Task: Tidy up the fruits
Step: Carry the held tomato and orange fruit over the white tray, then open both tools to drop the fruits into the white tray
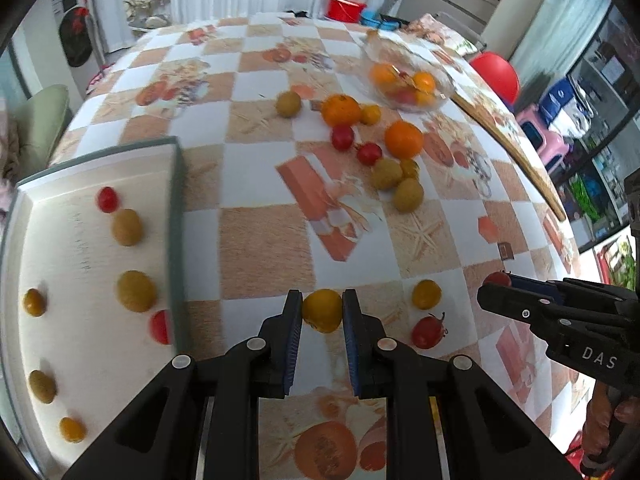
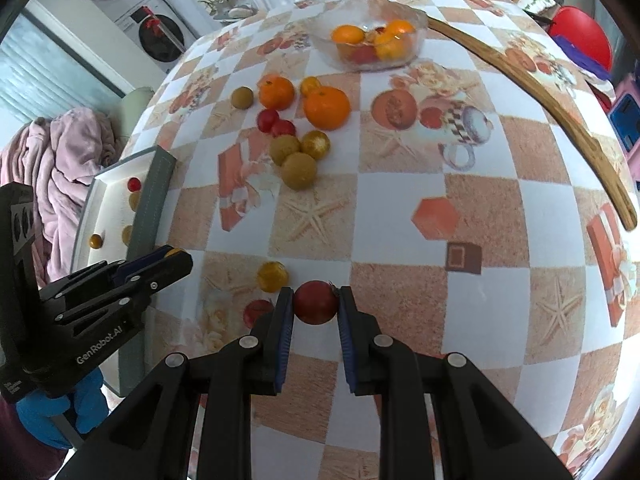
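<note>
My left gripper (image 1: 322, 310) is shut on a yellow tomato (image 1: 322, 311), just right of the white tray (image 1: 80, 184). The tray holds several small red, yellow and green fruits. My right gripper (image 2: 315, 302) is shut on a red tomato (image 2: 315, 302) above the checkered tablecloth. In the left wrist view the right gripper (image 1: 500, 284) comes in from the right with that tomato (image 1: 496, 279). In the right wrist view the left gripper (image 2: 176, 258) is at the left by the tray (image 2: 154, 188).
A yellow tomato (image 1: 426, 294) and a red tomato (image 1: 427, 332) lie near the grippers. A pile of oranges (image 2: 326, 107), red tomatoes and green fruits sits mid-table. A glass bowl (image 2: 414, 20) of fruit stands behind. A wooden stick (image 2: 560, 108) lies at the right.
</note>
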A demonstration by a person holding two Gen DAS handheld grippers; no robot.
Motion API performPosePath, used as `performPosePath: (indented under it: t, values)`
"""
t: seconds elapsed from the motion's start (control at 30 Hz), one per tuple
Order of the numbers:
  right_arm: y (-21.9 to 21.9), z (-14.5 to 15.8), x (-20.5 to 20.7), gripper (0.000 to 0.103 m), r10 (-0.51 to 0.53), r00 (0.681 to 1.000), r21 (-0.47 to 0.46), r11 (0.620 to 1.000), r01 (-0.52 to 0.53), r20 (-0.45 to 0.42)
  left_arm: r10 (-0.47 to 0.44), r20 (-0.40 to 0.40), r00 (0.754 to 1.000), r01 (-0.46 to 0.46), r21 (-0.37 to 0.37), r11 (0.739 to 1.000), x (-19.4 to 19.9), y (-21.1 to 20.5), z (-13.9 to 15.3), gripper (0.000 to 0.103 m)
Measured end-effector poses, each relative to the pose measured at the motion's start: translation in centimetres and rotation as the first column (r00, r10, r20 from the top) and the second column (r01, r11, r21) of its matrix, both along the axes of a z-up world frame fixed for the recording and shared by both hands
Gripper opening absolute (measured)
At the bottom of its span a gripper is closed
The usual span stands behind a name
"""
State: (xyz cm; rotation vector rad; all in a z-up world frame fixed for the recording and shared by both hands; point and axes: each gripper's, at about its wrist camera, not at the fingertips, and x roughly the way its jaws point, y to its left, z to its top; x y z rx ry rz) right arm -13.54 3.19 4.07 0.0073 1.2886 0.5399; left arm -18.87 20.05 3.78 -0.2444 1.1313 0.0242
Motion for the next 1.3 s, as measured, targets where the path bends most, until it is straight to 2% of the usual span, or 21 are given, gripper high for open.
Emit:
performPosePath:
  t: [0.37, 0.7, 0.83, 1.13, 1.3]
  values:
    - [7.3, 2.1, 0.3, 0.024, 0.154, 0.987, 0.025, 0.988, -0.155, 0.037, 0.164, 0.050, 0.985, -0.166, 0.024, 0.986, -3.8, 6.5, 2.6, 0.022]
    - [16.5, 2.5, -0.1, 0.024, 0.310, 0.950, 0.048, 0.949, -0.312, 0.042, 0.315, 0.028, 0.949, -0.316, 0.071, 0.946, -7.1, 12.6, 1.5, 0.022]
    - [19.5, 2.0, -0.1, 0.024, 0.338, 0.941, 0.064, 0.939, -0.339, 0.023, 0.344, 0.014, 0.939, -0.344, 0.098, 0.934, -7.3, 14.0, 0.5, 0.022]
    - [24.5, -0.1, 0.5, 0.024, 0.367, 0.929, 0.076, 0.929, -0.362, -0.051, 0.360, -0.024, 0.933, -0.351, 0.172, 0.921, -7.2, 15.3, -1.4, 0.022]
    - [25.9, -1.9, 0.4, 0.024, 0.377, 0.922, 0.040, 0.926, -0.375, -0.094, 0.366, -0.045, 0.929, -0.353, 0.185, 0.917, -7.5, 15.4, -2.0, 0.022]
